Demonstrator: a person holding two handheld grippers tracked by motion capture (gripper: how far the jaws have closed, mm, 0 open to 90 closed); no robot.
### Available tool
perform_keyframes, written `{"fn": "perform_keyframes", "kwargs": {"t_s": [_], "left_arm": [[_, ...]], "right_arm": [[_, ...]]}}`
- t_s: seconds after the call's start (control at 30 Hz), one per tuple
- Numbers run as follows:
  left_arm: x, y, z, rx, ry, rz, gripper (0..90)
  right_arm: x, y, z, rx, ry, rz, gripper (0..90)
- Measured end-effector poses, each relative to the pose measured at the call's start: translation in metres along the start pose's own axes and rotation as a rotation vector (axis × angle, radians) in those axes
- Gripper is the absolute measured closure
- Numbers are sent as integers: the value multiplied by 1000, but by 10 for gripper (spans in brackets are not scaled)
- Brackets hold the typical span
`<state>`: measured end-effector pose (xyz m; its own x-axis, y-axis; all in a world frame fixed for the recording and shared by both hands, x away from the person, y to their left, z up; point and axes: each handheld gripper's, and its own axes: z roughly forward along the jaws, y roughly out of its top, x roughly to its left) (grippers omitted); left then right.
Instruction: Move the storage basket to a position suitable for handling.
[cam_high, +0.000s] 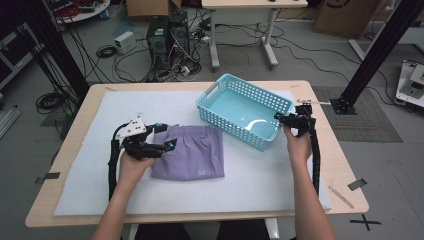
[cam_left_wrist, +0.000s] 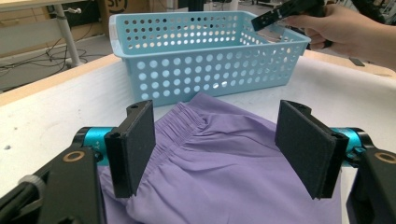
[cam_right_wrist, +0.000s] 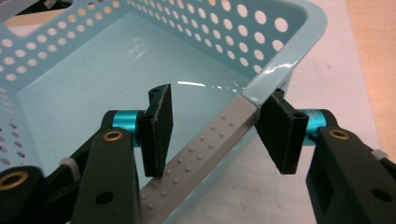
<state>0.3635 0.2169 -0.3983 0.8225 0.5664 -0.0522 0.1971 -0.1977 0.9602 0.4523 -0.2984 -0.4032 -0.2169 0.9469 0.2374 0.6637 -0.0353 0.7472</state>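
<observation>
Folded purple shorts (cam_high: 192, 152) (cam_left_wrist: 224, 154) lie on the white mat, just left of a light blue perforated basket (cam_high: 245, 107) (cam_left_wrist: 210, 51) (cam_right_wrist: 116, 70). My left gripper (cam_high: 162, 137) (cam_left_wrist: 219, 149) is open over the left edge of the shorts, its two pads apart with cloth below them. My right gripper (cam_high: 282, 117) (cam_right_wrist: 215, 130) is open and straddles the basket's near right rim, one pad inside and one outside, not closed on the wall. The basket is empty.
The white mat (cam_high: 100, 175) covers most of the wooden table (cam_high: 345, 170). Beyond the far edge are computer towers (cam_high: 167, 32), cables and another desk. A black frame post (cam_high: 375, 55) stands at the right.
</observation>
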Motion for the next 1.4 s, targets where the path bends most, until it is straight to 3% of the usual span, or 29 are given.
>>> {"fn": "perform_keyframes", "kwargs": {"t_s": [0.2,0.37,0.5,0.57,0.63,0.67,0.77,0.83,0.87,0.9,0.97,1.0,1.03,1.2,1.23,1.4], "left_arm": [[7,-2,-7,1,11,-8,288],[13,-5,-9,9,19,-26,288],[17,-5,-8,13,26,-26,288],[19,-2,-6,4,34,-24,289],[19,-2,-5,-1,35,-23,289],[20,-2,-4,-7,37,-24,289],[23,-3,-1,2,37,-36,289],[25,-4,2,12,37,-55,288],[25,-4,2,12,37,-55,288],[25,-4,2,15,38,-55,288],[24,-4,3,19,37,-52,288],[23,-4,3,23,33,-50,289],[21,-4,2,18,34,-46,288],[21,-4,0,16,31,-46,288],[21,-5,0,15,33,-51,288],[23,-6,1,24,36,-48,288]], "right_arm": [[3,11,14,8,-1,-9,539],[8,20,30,-22,-56,14,607],[10,23,32,-34,-74,33,579],[12,22,18,-75,-70,54,485],[13,21,11,-90,-58,56,483],[17,15,-5,-126,-44,49,468],[19,6,-18,-131,-18,51,464],[19,-9,-26,-117,59,94,445],[19,-9,-26,-117,59,94,445],[23,-16,-23,-83,93,108,442],[26,-18,-20,-71,101,107,452],[28,-19,-18,-61,95,97,467],[31,-19,-13,-51,56,99,512],[29,-18,-5,-63,57,120,561],[32,-15,-2,-69,37,87,576],[38,-2,10,-62,21,61,613]]}}
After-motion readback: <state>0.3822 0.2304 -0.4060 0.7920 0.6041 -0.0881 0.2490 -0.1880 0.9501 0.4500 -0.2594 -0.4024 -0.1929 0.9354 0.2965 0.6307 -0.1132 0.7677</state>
